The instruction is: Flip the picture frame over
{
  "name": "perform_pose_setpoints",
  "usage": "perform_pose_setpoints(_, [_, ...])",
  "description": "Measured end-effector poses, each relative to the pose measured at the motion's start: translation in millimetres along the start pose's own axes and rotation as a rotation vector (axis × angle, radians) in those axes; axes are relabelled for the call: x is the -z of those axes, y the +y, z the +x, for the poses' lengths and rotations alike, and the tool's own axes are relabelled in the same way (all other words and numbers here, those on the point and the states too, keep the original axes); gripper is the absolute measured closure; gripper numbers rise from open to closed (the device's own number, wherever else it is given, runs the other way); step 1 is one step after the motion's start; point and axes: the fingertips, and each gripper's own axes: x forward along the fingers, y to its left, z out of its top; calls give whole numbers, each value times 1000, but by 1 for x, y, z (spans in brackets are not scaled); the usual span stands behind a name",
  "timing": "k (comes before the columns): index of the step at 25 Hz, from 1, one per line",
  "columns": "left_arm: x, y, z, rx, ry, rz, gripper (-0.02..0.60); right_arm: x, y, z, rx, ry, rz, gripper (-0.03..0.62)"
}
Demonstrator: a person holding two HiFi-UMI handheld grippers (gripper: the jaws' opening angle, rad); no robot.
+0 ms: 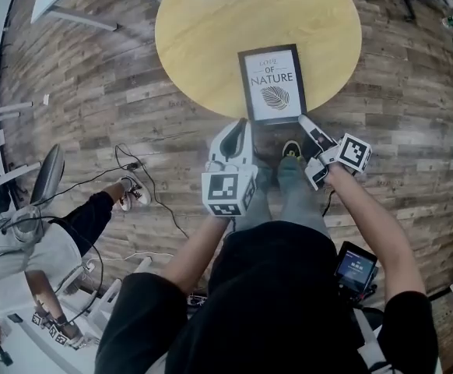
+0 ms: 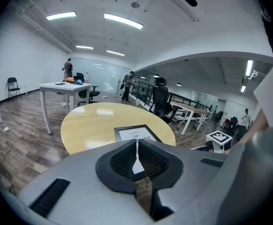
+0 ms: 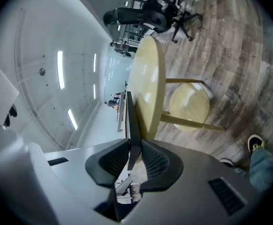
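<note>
A black picture frame (image 1: 272, 84) lies flat, print side up, on the near part of the round yellow table (image 1: 203, 37). At the frame's near right corner, my right gripper (image 1: 304, 121) is shut on its edge. The right gripper view is rolled sideways, and there the thin dark frame edge (image 3: 132, 121) stands between the pads of the right gripper (image 3: 135, 156). My left gripper (image 1: 238, 127) hovers at the table's near edge, just left of the frame, shut and empty. In the left gripper view, the frame (image 2: 136, 134) lies straight ahead beyond the left gripper (image 2: 136, 151).
The table (image 3: 150, 78) stands on a wood-plank floor. A seated person (image 1: 24, 263) and loose cables (image 1: 141, 185) are at the lower left. A white desk (image 2: 64, 86) with chairs stands behind the table. Black office chairs (image 3: 141, 15) are on the far side.
</note>
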Motion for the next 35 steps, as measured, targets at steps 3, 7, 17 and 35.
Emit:
perform_pose_setpoints(3, [1, -1, 0, 4, 5, 0, 552, 5, -16, -2, 11, -4, 47, 511])
perform_pose_setpoints(7, [-1, -2, 0, 9, 4, 2, 552, 0, -18, -1, -2, 2, 5, 508])
perform_pose_setpoints(17, [-18, -4, -1, 15, -23, 26, 552, -17, 7, -10, 135, 52, -356, 444])
perform_pose_setpoints(35, [-150, -50, -47, 115, -231, 42, 552, -63, 230, -42, 41, -103, -1253, 442])
